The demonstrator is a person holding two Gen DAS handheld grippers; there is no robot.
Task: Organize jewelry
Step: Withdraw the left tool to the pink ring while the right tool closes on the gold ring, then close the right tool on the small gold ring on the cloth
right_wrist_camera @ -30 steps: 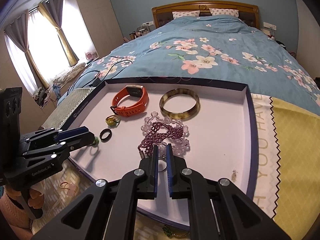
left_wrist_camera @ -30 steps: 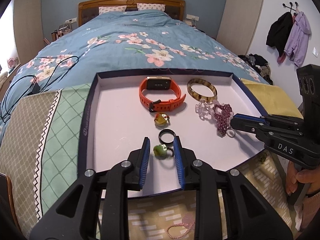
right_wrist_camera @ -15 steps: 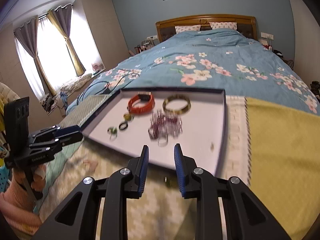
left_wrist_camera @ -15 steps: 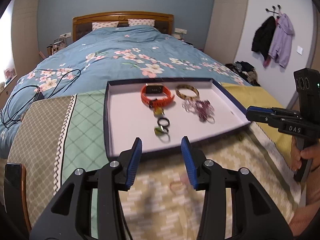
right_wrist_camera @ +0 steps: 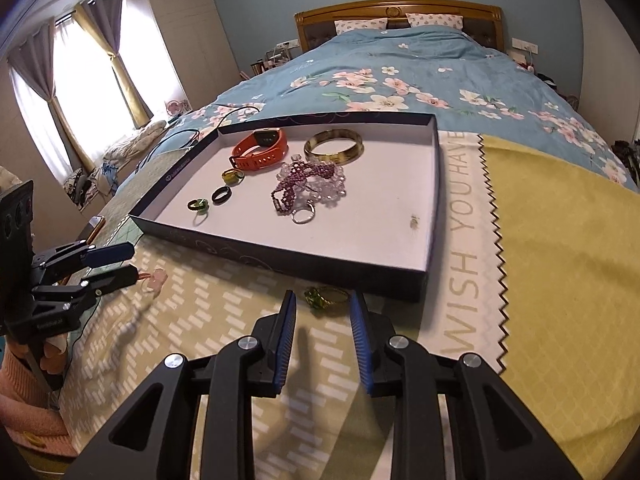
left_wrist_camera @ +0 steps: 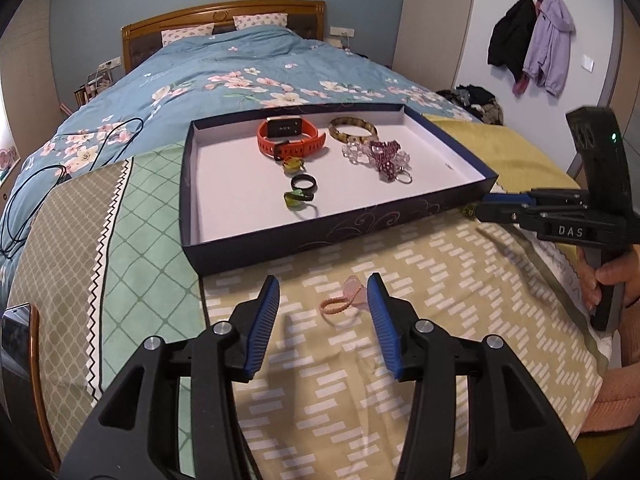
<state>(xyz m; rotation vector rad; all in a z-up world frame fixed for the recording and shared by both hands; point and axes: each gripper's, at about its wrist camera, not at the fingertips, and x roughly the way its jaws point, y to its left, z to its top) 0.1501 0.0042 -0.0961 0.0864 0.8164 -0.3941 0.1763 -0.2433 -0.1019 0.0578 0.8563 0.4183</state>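
Both your claws are empty with jaws part open, having just been opening. The pink ring (left_wrist_camera: 343,300) lies just ahead of the left gripper (left_wrist_camera: 323,294), the green ring (right_wrist_camera: 326,296) ahead of the right gripper (right_wrist_camera: 323,303) — both outside the box (left_wrist_camera: 360,226). Next, close on each — squarely.

The pink ring (left_wrist_camera: 343,300) lies partly behind the left gripper's (left_wrist_camera: 322,289) right finger. A small speck (right_wrist_camera: 414,221) on the tray (right_wrist_camera: 280,258) floor is too tiny to identify — the phone (left_wrist_camera: 16,330) is cut by the left wrist view's edge — and the right gripper's (left_wrist_camera: 482,206) fingertips hide behind the tray's corner.
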